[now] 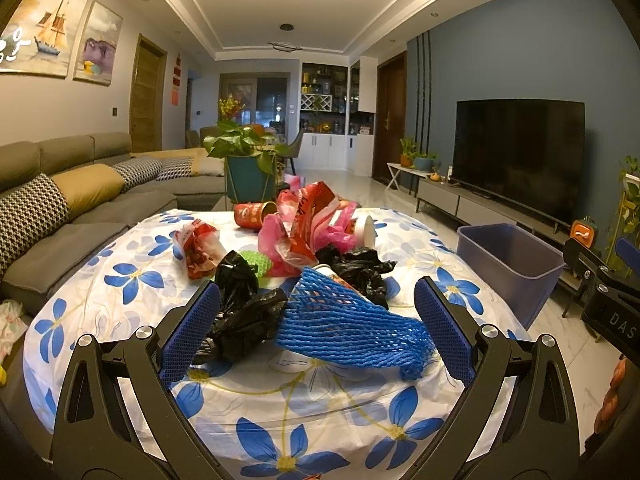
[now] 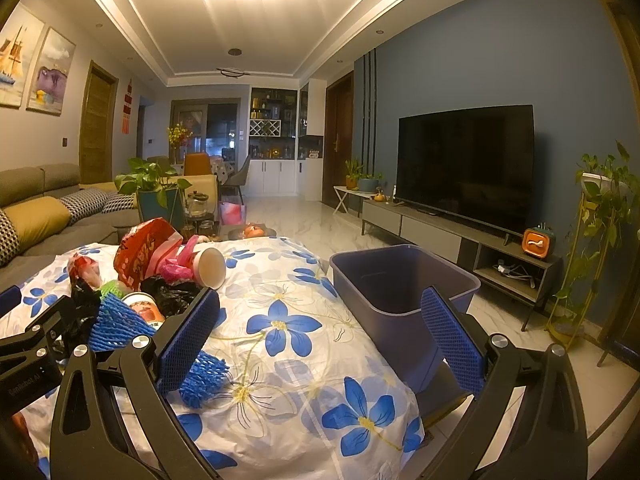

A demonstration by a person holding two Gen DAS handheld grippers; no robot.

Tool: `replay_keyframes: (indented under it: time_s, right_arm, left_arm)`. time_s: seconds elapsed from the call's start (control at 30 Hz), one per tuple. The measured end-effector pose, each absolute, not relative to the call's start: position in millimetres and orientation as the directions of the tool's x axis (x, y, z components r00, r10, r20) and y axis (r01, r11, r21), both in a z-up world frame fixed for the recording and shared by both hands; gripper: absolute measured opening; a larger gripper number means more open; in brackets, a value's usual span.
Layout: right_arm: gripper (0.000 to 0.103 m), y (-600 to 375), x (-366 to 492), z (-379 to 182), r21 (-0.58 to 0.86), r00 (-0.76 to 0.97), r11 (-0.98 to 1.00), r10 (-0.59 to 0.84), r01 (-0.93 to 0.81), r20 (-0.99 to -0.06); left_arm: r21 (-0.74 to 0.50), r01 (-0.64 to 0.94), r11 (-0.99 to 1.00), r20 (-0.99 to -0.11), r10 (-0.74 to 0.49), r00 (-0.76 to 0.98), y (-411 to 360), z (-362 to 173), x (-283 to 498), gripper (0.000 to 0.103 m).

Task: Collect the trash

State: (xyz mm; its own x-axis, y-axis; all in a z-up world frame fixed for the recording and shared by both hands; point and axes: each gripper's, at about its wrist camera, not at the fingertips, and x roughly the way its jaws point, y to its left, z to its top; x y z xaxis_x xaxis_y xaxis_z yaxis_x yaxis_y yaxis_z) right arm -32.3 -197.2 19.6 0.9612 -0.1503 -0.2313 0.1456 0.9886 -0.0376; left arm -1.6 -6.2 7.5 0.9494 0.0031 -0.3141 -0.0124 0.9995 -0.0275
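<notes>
now the left gripper [image 1: 316,328] stands wide open above the near edge of the table [image 1: 280,408], which is covered with a white cloth with blue flowers. between its two blue pads lies a blue foam net [image 1: 352,320], and touching the net at 9 o'clock is a crumpled black bag [image 1: 240,312]. nothing is held; the pads are apart from both things. behind them, toward 12 o'clock, the rest of the trash is in a heap: a second black bag [image 1: 360,268], a green mesh piece [image 1: 256,262], a red and pink plastic bag [image 1: 304,228], a paper cup [image 1: 366,230] lying on its side, and a red can [image 1: 252,214], which is maybe a snack tube. the purple bin [image 1: 508,264] stands at 2 o'clock from the heap, just beside the table edge, and looks empty. the right gripper [image 2: 320,334] is also wide open and holds nothing, over the cloth between the heap and the bin.
</notes>
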Motion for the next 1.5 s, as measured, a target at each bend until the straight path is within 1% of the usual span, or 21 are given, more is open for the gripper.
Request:
replay_keyframes:
  time_s: [1.5]
  right_arm:
    - [0.098, -196.7, -33.3, 19.3, -0.033, 0.963, 0.989, -0.145, 0.142, -0.229]
  left_arm:
    - [-0.034, -0.017, 0.999, -0.304, 0.006, 0.953, -2.9, 10.8, -1.0, 0.096]
